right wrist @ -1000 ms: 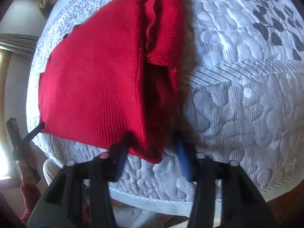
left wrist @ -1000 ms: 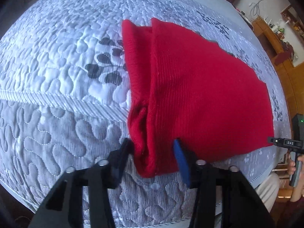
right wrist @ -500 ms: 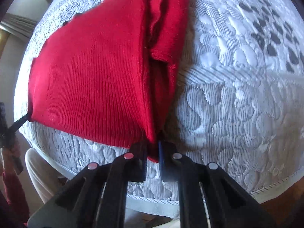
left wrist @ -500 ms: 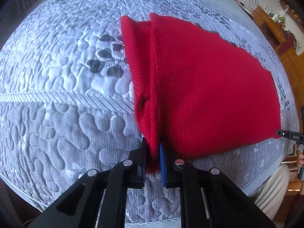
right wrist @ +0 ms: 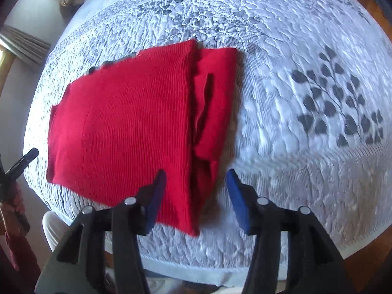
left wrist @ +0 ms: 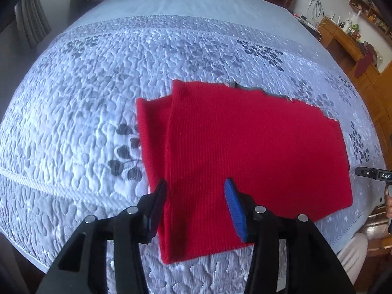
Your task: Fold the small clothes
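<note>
Folded red knit garment [left wrist: 245,156] flat on quilted bed [left wrist: 73,112]; left claw [left wrist: 194,193] and right claw [right wrist: 196,186] both wide open, holding nothing.

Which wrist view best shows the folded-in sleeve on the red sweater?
The right wrist view: the sleeve lies unobstructed on the red sweater. The left wrist view shows only a narrow strip of it.

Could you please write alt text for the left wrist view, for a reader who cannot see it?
An open left gripper hovers over the near edge of a folded red knit garment lying flat on a quilted grey-and-white bedspread printed with dark leaves. The tip of the right gripper shows at the right edge, beside the garment's far corner.
</note>
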The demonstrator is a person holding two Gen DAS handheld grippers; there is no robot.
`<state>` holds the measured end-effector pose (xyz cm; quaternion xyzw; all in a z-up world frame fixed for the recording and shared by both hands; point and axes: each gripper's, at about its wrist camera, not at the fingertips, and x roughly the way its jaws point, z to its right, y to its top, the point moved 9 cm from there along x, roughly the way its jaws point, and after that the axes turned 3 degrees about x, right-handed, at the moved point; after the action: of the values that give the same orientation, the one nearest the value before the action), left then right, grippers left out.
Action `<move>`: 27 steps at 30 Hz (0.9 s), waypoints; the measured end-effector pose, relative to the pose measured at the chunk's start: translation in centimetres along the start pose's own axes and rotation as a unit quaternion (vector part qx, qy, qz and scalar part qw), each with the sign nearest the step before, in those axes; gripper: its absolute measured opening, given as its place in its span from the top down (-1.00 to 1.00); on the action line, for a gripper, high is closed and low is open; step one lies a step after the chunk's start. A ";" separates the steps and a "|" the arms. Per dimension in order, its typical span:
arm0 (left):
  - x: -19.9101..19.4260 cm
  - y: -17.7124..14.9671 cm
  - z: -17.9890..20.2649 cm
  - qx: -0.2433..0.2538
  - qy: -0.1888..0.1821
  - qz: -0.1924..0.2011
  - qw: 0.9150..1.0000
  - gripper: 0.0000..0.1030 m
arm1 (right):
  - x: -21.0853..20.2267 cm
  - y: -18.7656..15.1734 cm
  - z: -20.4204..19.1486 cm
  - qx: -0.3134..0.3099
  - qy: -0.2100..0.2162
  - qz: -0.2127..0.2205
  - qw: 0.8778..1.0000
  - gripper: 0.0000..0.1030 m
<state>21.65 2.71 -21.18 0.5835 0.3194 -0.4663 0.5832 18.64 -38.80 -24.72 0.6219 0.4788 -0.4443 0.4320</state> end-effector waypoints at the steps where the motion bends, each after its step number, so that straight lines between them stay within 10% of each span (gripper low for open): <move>1: 0.7 0.3 0.0 0.001 0.003 -0.004 1.000 0.01 | 0.6 0.4 -0.1 0.001 -0.003 -0.004 1.000 -0.05; 12: 7.3 0.3 -0.7 -0.014 0.009 -0.063 0.998 -0.01 | 5.5 1.8 0.3 0.043 0.005 -0.047 0.998 -0.11; 17: 8.0 0.4 -1.0 -0.011 -0.004 -0.081 0.997 -0.03 | 5.3 2.0 0.0 0.053 0.025 -0.038 0.998 0.54; 27: 8.7 0.3 -1.0 0.001 -0.012 -0.082 0.997 -0.04 | 6.0 2.0 -1.0 0.025 -0.032 -0.034 0.999 0.65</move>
<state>25.20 2.19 -29.13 0.5502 0.3590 -0.5195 0.5464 21.61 -36.94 -30.04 0.6016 0.4741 -0.4903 0.4158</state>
